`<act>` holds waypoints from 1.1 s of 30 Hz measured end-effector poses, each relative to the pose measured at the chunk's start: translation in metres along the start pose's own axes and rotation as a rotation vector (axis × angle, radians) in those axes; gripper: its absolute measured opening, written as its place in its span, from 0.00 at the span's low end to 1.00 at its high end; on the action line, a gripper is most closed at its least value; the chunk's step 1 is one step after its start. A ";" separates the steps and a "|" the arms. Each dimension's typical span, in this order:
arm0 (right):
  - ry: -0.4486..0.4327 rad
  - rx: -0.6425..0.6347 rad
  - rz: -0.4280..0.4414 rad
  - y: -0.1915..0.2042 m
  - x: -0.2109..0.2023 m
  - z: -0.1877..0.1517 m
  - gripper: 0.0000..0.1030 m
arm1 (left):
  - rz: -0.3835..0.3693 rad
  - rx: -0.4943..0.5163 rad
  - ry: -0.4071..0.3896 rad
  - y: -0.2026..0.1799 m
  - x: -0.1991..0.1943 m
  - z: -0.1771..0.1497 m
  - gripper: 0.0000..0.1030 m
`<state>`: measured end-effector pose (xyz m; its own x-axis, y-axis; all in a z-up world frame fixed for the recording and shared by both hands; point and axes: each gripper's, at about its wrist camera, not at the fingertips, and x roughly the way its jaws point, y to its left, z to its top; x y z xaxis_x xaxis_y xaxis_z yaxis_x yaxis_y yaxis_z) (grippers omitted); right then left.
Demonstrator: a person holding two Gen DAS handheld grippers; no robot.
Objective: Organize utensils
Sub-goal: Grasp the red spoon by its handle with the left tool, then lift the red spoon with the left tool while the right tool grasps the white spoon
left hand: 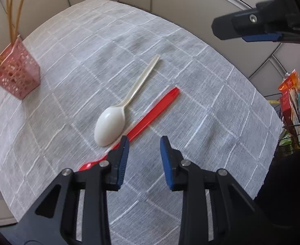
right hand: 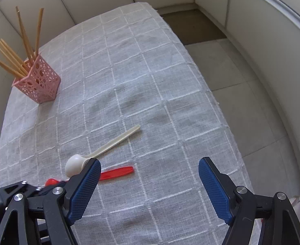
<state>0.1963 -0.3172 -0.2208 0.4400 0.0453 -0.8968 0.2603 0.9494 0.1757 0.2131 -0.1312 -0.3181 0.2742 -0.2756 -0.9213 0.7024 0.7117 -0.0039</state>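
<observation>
A cream plastic spoon and a red plastic spoon lie side by side on the grey checked cloth. My left gripper hovers just over them with its jaws partly apart and nothing between the pads; the red spoon's neck runs under the left finger. My right gripper stands wide open over bare cloth, to the right of the cream spoon and the red spoon. A pink lattice holder with several wooden chopsticks stands at the far left.
The grey cloth covers the table, whose right edge drops to a tiled floor. Cream wall panels enclose the back. A wire basket with snack packets stands beyond the table's right side. The pink holder sits near the left edge.
</observation>
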 end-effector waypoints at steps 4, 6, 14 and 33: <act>0.003 0.041 0.020 -0.011 -0.002 0.003 0.80 | -0.016 0.018 0.000 -0.008 0.014 0.017 0.32; 0.003 0.051 0.028 -0.015 -0.003 0.004 0.80 | -0.028 0.023 0.015 -0.011 0.023 0.024 0.32; 0.011 0.093 0.050 -0.032 -0.001 0.006 0.80 | -0.021 0.038 0.019 -0.019 0.039 0.037 0.32; 0.068 0.206 0.102 -0.048 0.011 0.005 0.80 | -0.077 -0.373 0.011 0.042 0.007 0.029 0.03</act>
<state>0.1937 -0.3635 -0.2372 0.4156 0.1648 -0.8945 0.3903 0.8560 0.3391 0.2638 -0.1223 -0.3137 0.2210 -0.3319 -0.9170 0.4331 0.8759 -0.2126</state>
